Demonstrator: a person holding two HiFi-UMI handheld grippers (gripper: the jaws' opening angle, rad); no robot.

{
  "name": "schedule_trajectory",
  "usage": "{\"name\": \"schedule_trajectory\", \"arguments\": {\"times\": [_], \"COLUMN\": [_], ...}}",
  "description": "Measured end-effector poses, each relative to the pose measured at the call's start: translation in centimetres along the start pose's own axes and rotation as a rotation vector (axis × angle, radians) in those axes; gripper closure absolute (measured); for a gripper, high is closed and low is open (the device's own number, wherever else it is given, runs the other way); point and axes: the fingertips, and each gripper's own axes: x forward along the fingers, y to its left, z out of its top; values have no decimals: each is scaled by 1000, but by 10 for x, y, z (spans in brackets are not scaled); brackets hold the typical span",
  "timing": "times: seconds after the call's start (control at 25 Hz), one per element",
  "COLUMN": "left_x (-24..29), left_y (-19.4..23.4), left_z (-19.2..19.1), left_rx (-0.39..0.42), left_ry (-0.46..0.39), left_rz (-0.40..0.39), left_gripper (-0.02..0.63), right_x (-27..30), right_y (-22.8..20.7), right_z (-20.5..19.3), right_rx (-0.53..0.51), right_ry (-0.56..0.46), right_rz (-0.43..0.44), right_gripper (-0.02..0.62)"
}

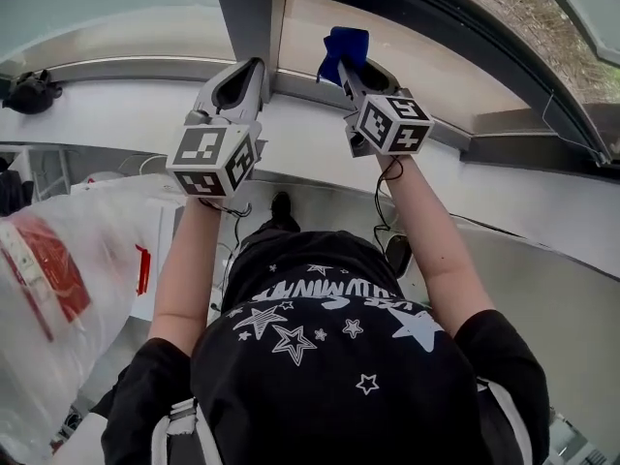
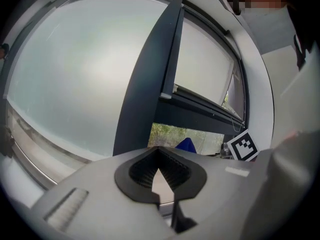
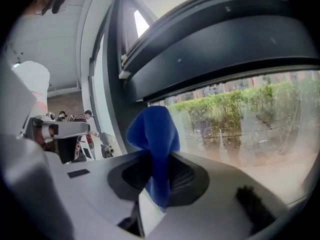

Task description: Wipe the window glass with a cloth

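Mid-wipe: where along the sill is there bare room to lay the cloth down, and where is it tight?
Bare white sill runs between the dark object at far left and the left gripper; more lies right of the right gripper, which holds the blue cloth. Tight between the grippers, by the mullion.

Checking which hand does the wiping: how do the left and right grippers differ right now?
The right gripper is shut on a blue cloth; the left gripper is shut on nothing. The right gripper points at the clear glass with shrubs behind it; the left gripper points at the dark window post. Both are held up toward the window.
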Motion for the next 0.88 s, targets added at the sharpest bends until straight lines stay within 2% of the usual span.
{"name": "schedule_trajectory", "arguments": {"times": [0.24,0.52,0.68,0.88], "left_x": [8,11,13,21], "left_y": [22,40,35,18], "left_z": [2,-3,-13,-22], "left_rx": [54,22,21,30], "left_ry": [4,7,37,69], "left_rz": [19,45,43,35], "left_gripper": [598,598,598,598], "right_x": [54,103,111,95], "right_y": [10,22,21,-4], "right_z": [3,15,20,19], "right_rx": [-47,-107,-105,-58], "right_ry": [-6,-35,-55,-76], "right_rz": [-1,30,48,25], "right_gripper": [520,520,520,520]}}
